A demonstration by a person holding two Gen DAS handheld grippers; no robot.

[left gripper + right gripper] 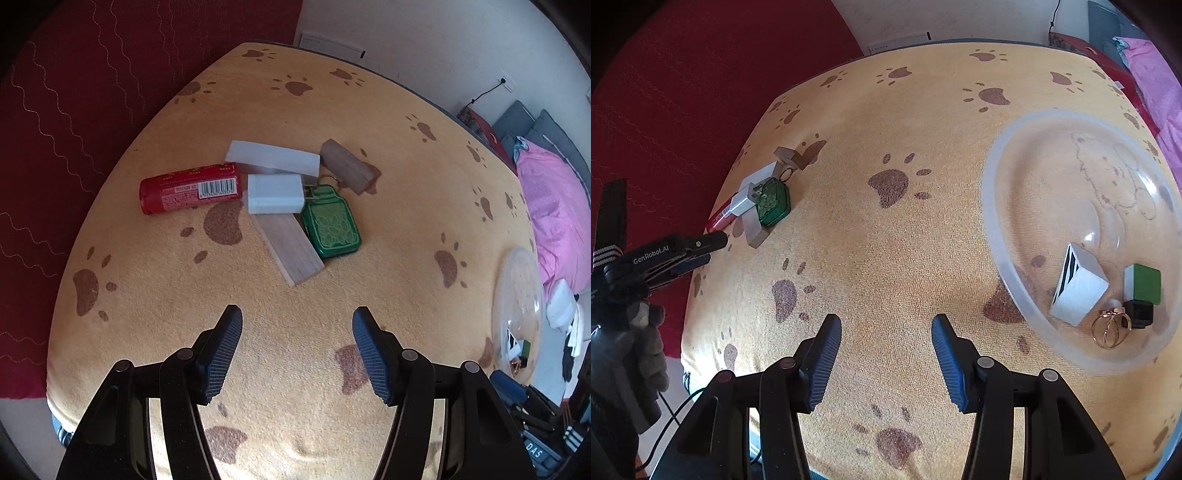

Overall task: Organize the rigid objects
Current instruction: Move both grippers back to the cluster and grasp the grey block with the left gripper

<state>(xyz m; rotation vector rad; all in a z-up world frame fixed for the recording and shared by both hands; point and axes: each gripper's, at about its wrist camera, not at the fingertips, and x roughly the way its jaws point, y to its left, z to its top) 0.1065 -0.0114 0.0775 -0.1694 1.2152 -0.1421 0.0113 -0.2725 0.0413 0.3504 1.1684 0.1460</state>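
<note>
A pile of small items lies on the paw-print cloth: a red tube (190, 192), a long white block (273, 157), a white charger (275, 194), a dark wooden block (345, 166), a pale wooden plank (290, 245) and a green keychain case (330, 227). My left gripper (297, 328) hovers short of the pile, open, with nothing between its fingers. In the right wrist view the same pile (764, 195) sits far left, with the left gripper (716, 249) beside it. My right gripper (886, 332) is open over bare cloth, left of the clear bowl (997, 206).
The bowl holds a white striped box (1082, 284), a green block (1143, 282), a small black item (1139, 314) and a gold ring (1110, 328). A gloved hand (646, 343) holds the left gripper. A red blanket (74, 110) lies beyond the cloth's left edge.
</note>
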